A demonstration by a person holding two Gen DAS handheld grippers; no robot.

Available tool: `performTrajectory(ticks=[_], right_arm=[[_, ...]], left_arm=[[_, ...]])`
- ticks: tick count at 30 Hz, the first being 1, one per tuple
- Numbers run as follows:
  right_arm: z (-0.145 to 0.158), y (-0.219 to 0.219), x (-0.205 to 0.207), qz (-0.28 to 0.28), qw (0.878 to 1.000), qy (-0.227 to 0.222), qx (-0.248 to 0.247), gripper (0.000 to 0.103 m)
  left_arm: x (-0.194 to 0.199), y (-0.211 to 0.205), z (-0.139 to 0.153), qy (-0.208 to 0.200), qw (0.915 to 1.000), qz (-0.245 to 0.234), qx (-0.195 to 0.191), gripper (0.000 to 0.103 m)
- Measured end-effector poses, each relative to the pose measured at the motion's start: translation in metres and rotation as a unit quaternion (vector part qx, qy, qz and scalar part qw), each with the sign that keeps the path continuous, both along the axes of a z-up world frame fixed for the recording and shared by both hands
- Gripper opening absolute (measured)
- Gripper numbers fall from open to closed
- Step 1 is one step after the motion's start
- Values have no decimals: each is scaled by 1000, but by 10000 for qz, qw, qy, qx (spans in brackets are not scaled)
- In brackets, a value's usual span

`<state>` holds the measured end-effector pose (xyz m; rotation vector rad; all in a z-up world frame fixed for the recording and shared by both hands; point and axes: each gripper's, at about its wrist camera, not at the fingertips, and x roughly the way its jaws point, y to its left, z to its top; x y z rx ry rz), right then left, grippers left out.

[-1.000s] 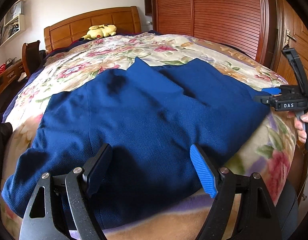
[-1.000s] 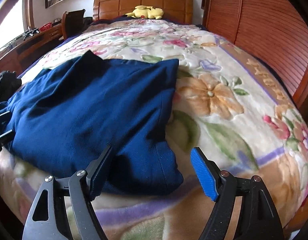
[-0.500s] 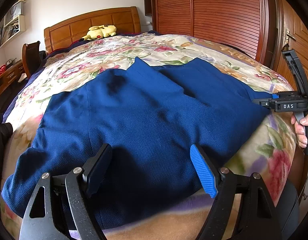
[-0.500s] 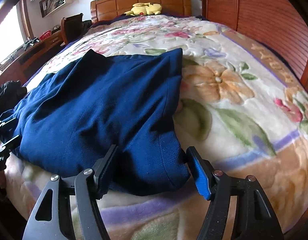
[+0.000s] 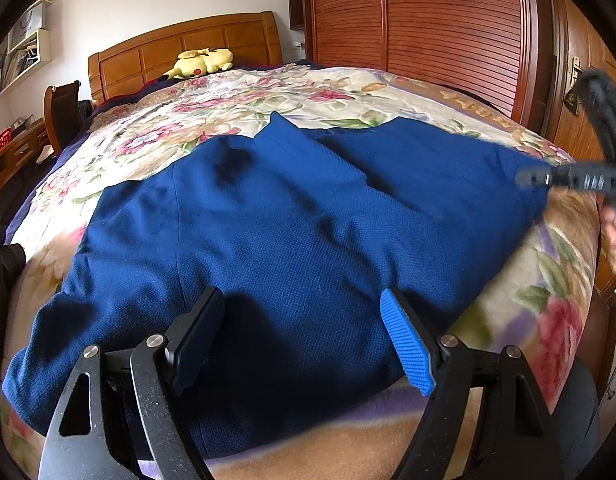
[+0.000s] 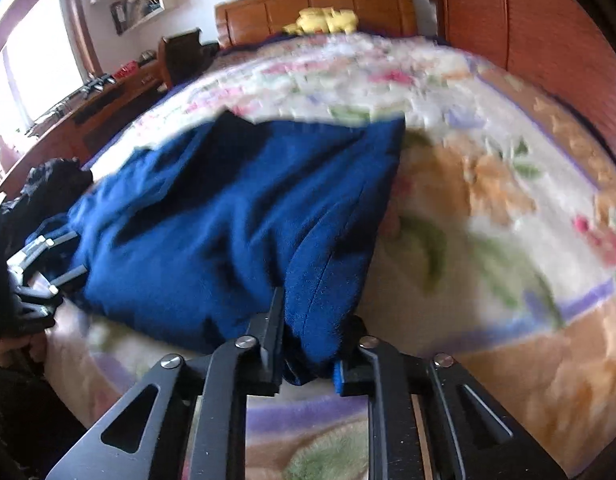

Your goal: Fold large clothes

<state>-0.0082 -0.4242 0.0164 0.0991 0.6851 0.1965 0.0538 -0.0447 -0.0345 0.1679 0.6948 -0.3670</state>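
I see the blue garment [image 5: 292, 216] spread flat across the near half of the bed [image 5: 268, 92], on the floral blanket. My left gripper [image 5: 304, 336] hangs over the garment's near edge with its jaws spread wide and nothing between them; cloth shows through the gap. My right gripper [image 6: 308, 344] has its jaws drawn in on the garment's near right corner, and a bunch of blue fabric rises up between the fingers [image 6: 274, 320]. The right wrist view is blurred, so I cannot tell how much cloth is pinched. From the left wrist view, that right gripper [image 5: 535, 179] sits at the garment's right edge, touching the fabric. A yellow plush toy [image 5: 202, 63] lies at the far end against the wooden headboard [image 5: 180, 48]. Slatted wooden doors [image 5: 427, 24] stand along the right side of the bed.
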Motion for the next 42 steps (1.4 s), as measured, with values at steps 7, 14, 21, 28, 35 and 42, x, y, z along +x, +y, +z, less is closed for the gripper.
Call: performTrajectory(ticks=[7,14,21,28,35,42], right_arm=[[58,45,1,435,9964,-661,-301,14],[91,114,11,997,9872,-1078,-620,13],[118,185,22,1608,9746,-1378,-733,13],[95,272,34,2550,9571,-1045,-893,13],[46,301,49,3012,9480,-282,-992,28],[92,266,32,2559,9532,-1308,-942,56]], left_arm=[[-7,11,13,-162,9999,36,-23,81],[-18,64,39,-475,9974,344,-407,81],[-31,142,47,-673,9905,973,-708,81],[-42,199,37,-659,9823,1522,-873,81],[-37,223,30,-592,9747,1820,-1158,81],[-35,215,29,-614,9777,1684,-1094,81]])
